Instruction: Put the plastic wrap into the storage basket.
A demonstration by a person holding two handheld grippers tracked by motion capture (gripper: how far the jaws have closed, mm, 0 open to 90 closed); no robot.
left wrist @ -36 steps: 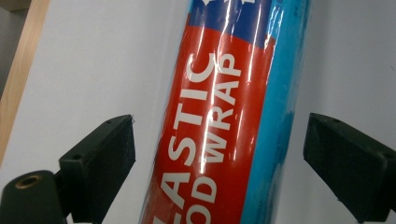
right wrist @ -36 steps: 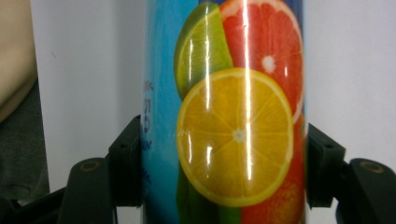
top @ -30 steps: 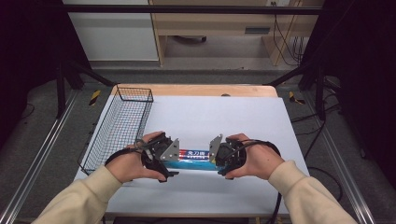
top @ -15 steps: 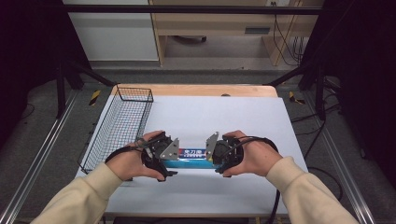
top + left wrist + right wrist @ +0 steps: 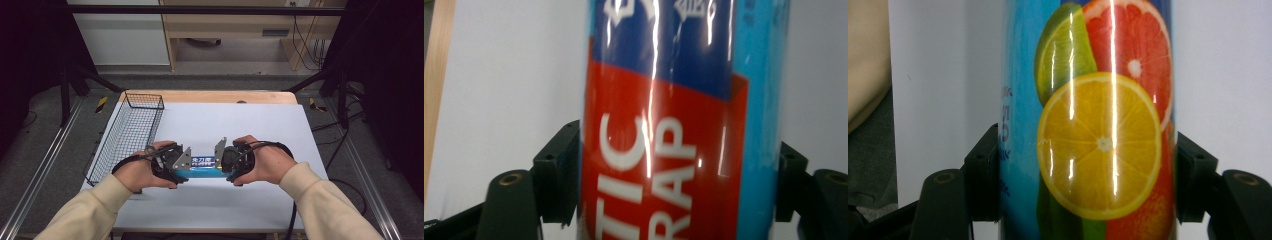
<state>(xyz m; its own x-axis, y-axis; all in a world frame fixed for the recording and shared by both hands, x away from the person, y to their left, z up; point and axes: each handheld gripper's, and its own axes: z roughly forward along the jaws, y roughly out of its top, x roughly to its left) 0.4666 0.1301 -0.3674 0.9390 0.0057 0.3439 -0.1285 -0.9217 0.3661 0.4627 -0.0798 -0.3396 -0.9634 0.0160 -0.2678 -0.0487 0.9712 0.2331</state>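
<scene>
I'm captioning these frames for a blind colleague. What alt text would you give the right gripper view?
A glossy blue box of plastic wrap, printed with cut orange, lime and grapefruit slices, stands between the right gripper's two black fingers, which press its two sides. Behind it lies the white tabletop, with a cream sleeve at the left edge.

Grey floor (image 5: pixel 50 135) w/ metal rails (image 5: pixel 35 175) left & right; wooden bench (image 5: pixel 225 25) far; dark curtains (image 5: pixel 30 60) both sides.
</scene>
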